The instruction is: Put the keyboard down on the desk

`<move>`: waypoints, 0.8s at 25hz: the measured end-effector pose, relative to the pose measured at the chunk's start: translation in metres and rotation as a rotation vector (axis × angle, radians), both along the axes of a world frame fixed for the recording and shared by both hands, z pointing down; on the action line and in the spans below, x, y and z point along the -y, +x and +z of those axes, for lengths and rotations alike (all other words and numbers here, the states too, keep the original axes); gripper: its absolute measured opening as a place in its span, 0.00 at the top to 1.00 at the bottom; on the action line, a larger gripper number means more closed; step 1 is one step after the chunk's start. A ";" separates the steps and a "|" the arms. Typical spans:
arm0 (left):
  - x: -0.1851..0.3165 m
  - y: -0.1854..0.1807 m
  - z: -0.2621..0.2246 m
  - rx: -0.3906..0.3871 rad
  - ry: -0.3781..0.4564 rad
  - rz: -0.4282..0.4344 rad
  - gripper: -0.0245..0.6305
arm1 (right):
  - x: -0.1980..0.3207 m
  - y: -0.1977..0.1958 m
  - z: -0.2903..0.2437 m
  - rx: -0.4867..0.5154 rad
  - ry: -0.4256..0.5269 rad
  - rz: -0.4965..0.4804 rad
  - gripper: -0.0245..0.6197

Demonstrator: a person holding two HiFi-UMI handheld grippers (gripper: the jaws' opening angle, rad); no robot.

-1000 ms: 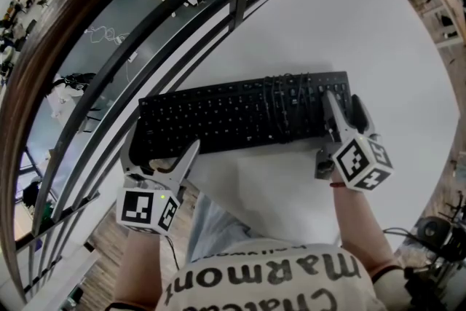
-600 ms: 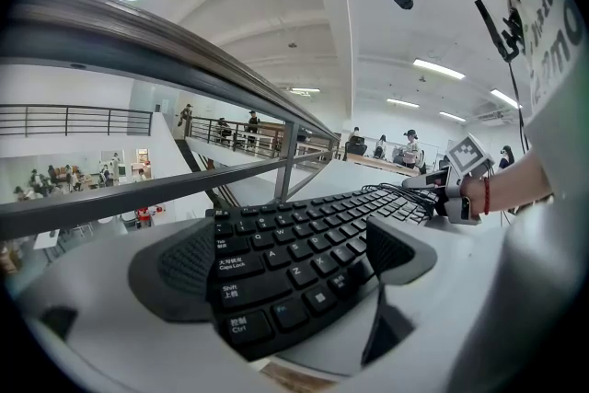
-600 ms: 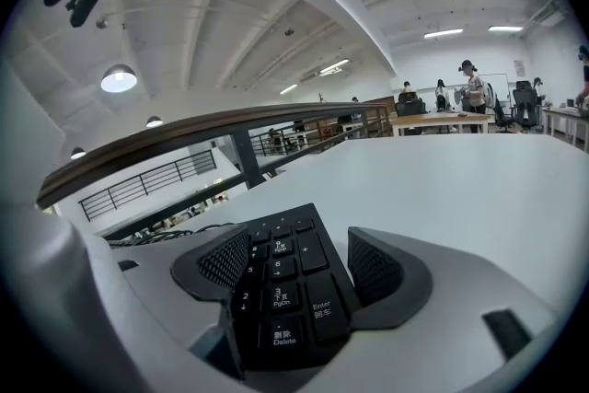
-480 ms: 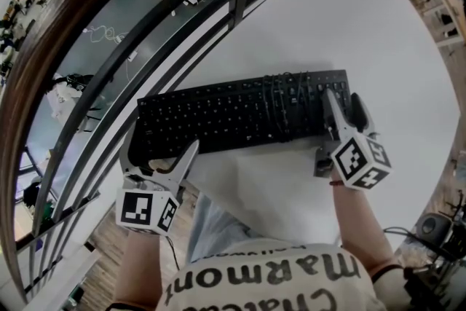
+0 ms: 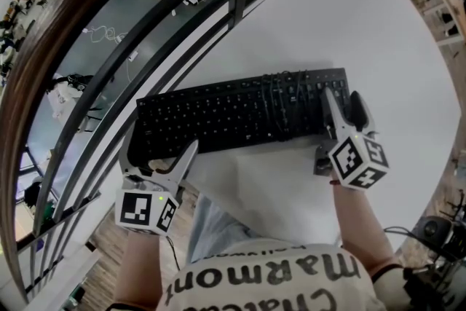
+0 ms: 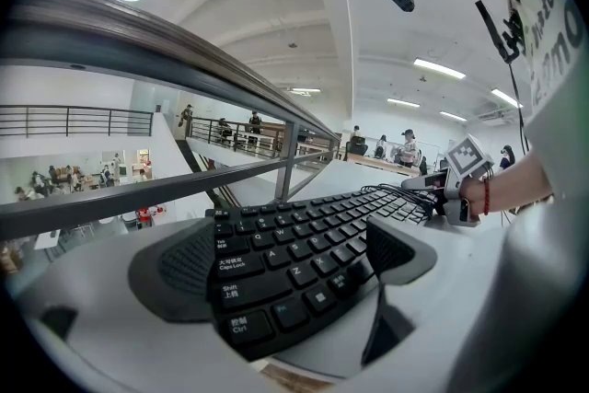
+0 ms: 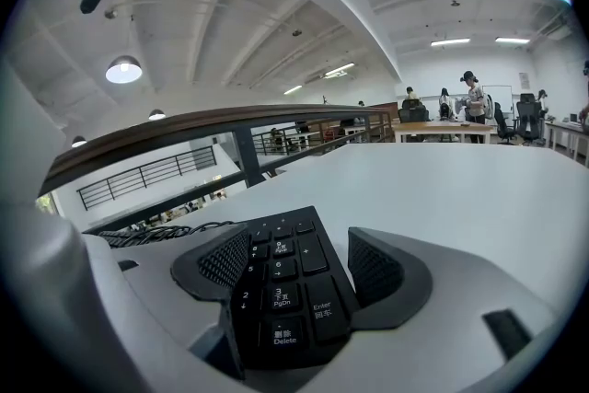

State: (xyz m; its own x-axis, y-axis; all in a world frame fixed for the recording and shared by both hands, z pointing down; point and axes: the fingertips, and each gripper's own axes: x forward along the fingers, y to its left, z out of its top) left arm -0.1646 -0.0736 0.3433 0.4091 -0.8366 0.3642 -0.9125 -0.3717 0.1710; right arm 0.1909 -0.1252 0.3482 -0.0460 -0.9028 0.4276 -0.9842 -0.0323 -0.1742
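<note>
- Black rectangular plastic keyboard (image 5: 233,116) lies lengthwise across the near part of the round white counter (image 5: 364,33), keys facing up
- Can't tell whether its underside touches the counter
- Left gripper (image 5: 162,149) is at the keyboard's left end; in the left gripper view (image 6: 285,258) the jaws are closed in on that end, a ribbed dark pad against each side, with the Caps Lock and Shift keys between them
- Right gripper (image 5: 341,100) is at the number-pad end; in the right gripper view (image 7: 299,262) both pads press its two sides and the Enter and Delete keys sit between the jaws
- Tangled thin black cable (image 5: 280,95) lies bunched on top of the keys, right of the middle
- Left end of the keyboard reaches close to the counter's edge, just beside the dark metal railing with brown wooden handrail (image 5: 109,62)
- Person's cream shirt with dark lettering (image 5: 262,273) fills the bottom of the head view, forearms running up to each gripper
</note>
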 end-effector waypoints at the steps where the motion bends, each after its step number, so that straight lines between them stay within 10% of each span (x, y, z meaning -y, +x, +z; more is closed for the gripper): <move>1: 0.000 0.000 0.000 0.001 0.001 0.000 0.20 | 0.000 0.000 0.000 -0.001 0.000 0.000 0.44; 20: 0.000 0.000 -0.004 0.001 -0.017 0.006 0.20 | 0.004 0.000 0.010 0.065 -0.102 -0.007 0.44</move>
